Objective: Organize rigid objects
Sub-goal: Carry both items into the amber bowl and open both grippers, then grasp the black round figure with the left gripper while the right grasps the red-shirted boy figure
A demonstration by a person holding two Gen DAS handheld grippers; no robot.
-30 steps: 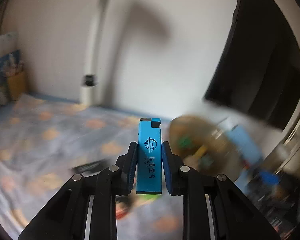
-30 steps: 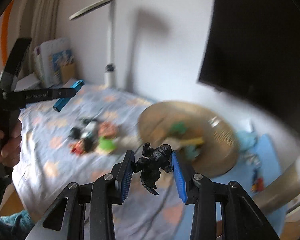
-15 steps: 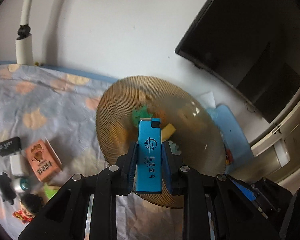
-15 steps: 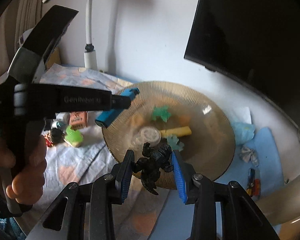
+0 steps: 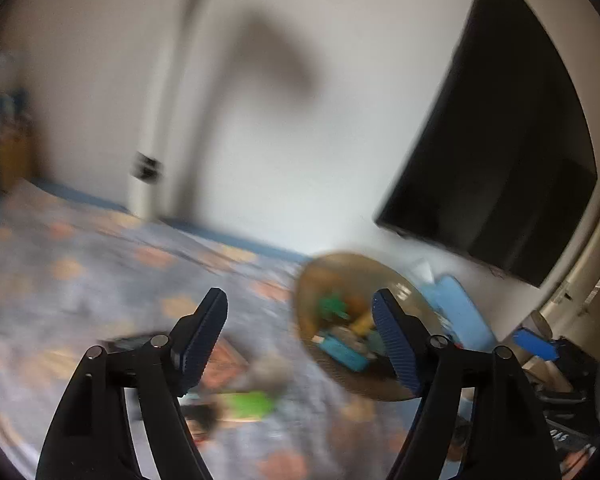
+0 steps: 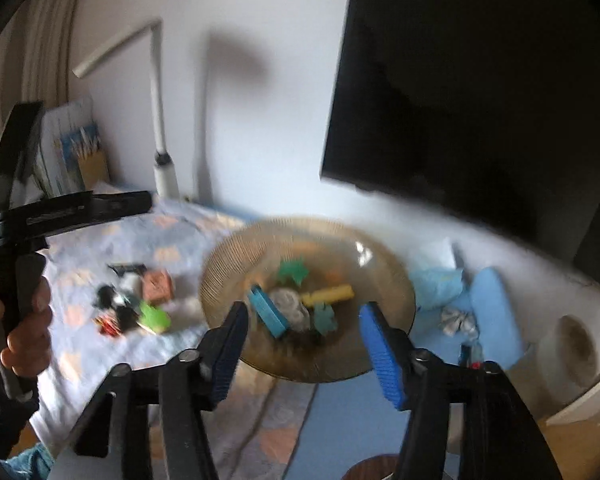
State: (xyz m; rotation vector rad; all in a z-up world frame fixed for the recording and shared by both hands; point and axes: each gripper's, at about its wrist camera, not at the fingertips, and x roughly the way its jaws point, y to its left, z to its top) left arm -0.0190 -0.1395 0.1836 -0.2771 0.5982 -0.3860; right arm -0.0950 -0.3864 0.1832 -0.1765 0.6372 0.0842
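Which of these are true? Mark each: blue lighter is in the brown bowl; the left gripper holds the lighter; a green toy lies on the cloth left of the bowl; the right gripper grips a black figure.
1. True: the blue lighter lies in the brown bowl.
2. False: the left gripper, opening, holds nothing.
3. True: the green toy is there.
4. False: the right gripper, opening, holds nothing.
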